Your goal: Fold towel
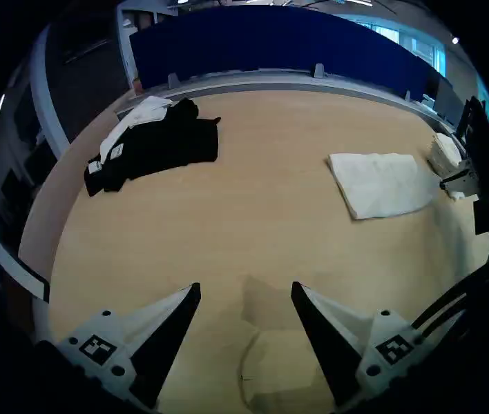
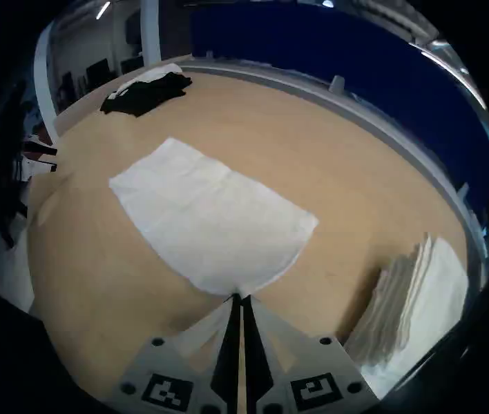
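My left gripper (image 1: 244, 284) hangs above the wooden table (image 1: 244, 221) with its fingers spread wide and nothing between them. Just under and behind the fingertips, a pale flat piece (image 1: 279, 372) lies on the wood; I cannot tell what it is.

The white towel (image 1: 379, 183) lies flat, well ahead of these jaws and off to their right. My right gripper (image 1: 462, 181) meets it at its far-right corner. Well ahead to the left lies a heap of black clothing (image 1: 155, 145) with a white piece along its top. A blue partition (image 1: 279, 41) runs along the table's far edge.

In the right gripper view, my right gripper (image 2: 239, 298) has its two fingers pressed together, pinching the towel (image 2: 210, 214) at its near edge. The cloth puckers at the tips and spreads flat ahead of them, reaching leftward. Beside these jaws on the right stands a stack of folded white towels (image 2: 417, 297), apart from the spread one. The black clothing (image 2: 144, 93) lies far ahead to the left.
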The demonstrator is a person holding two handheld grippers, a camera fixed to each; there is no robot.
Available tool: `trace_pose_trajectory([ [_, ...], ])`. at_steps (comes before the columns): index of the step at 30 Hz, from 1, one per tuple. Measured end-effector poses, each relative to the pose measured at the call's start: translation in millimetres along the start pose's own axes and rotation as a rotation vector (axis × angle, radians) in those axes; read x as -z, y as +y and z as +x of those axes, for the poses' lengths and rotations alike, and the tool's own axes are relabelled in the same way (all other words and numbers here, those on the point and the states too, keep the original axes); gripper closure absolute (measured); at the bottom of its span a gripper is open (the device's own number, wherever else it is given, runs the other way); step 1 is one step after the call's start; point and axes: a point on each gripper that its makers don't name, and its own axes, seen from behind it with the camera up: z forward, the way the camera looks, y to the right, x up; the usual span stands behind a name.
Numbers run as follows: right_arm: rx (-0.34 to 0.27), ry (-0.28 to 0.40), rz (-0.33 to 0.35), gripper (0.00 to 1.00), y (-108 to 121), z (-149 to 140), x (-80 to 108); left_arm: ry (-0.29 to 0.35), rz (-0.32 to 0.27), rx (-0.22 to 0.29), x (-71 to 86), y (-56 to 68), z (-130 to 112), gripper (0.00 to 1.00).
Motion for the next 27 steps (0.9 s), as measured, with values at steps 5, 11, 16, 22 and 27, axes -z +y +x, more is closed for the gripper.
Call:
trace_pose_trajectory([
  [5,0.048,0.039,0.004,0.98,-3.6,34.2,7.4,0.006,-0.001,0.000,0.3,-0.6,2.4,0.02],
  [11,0.085,0.076,0.011,0.98,-7.9,73.6,6.8,0.018,-0.006,0.007,-0.6,0.4,5.9,0.02],
  [16,0.112,0.076,0.010,0.98,-8.4,84.6,1.2,0.025,-0.009,0.007,-0.8,1.1,8.0,0.02],
  [22,0.122,0.081,0.018,0.98,-11.8,94.9,-2.1,0.028,-0.014,0.006,0.3,2.2,9.0,0.02],
  [27,0.146,0.095,0.034,0.98,-23.2,108.9,-4.8,0.031,-0.014,0.009,1.9,0.9,9.5,0.02],
])
